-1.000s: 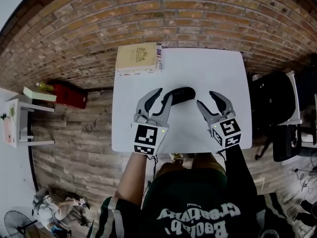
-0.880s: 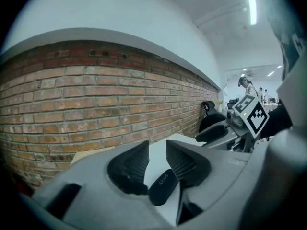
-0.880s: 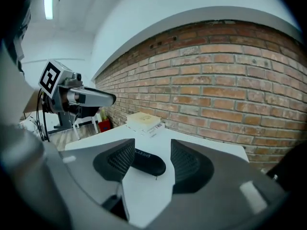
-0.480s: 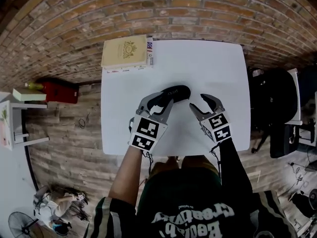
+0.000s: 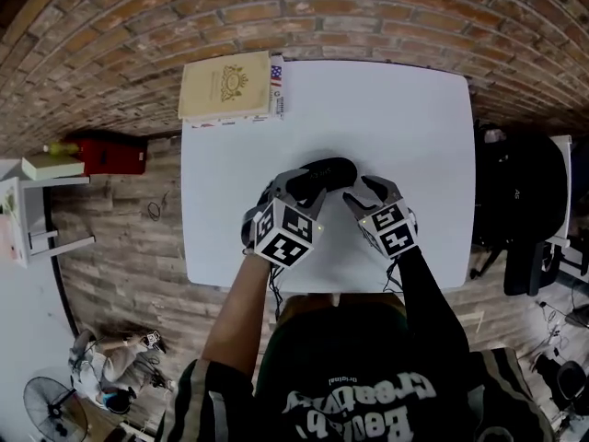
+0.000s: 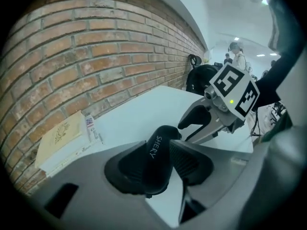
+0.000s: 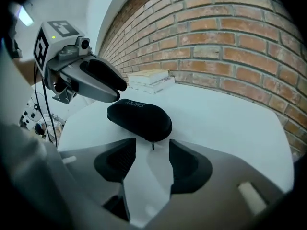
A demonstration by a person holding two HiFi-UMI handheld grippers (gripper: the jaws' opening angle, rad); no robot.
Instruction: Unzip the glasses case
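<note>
A black glasses case [image 5: 329, 169] printed "SHERY" lies on the white table [image 5: 396, 109]. My left gripper [image 5: 296, 190] has come down over the case's left end. In the left gripper view that end of the case [image 6: 158, 139] sits between the two pads of the left gripper [image 6: 157, 150], whose jaws have just been opening. My right gripper [image 5: 365, 194] stands open at the case's other end. In the right gripper view the case [image 7: 139, 119] lies just ahead of my right gripper [image 7: 152, 150], whose jaws have narrowed slightly, and the small zipper pull [image 7: 153, 146] hangs at the mouth of the gap.
A cream book [image 5: 228, 86] lies at the table's back left corner, against the brick wall. On the wooden floor to the left are a red box [image 5: 109, 153] and a white shelf [image 5: 32, 238]. A black chair [image 5: 515, 191] stands to the right.
Both grippers have dropped toward the table and closed in on the case. The left jaws now straddle its left end, and the right jaws face its right end.
</note>
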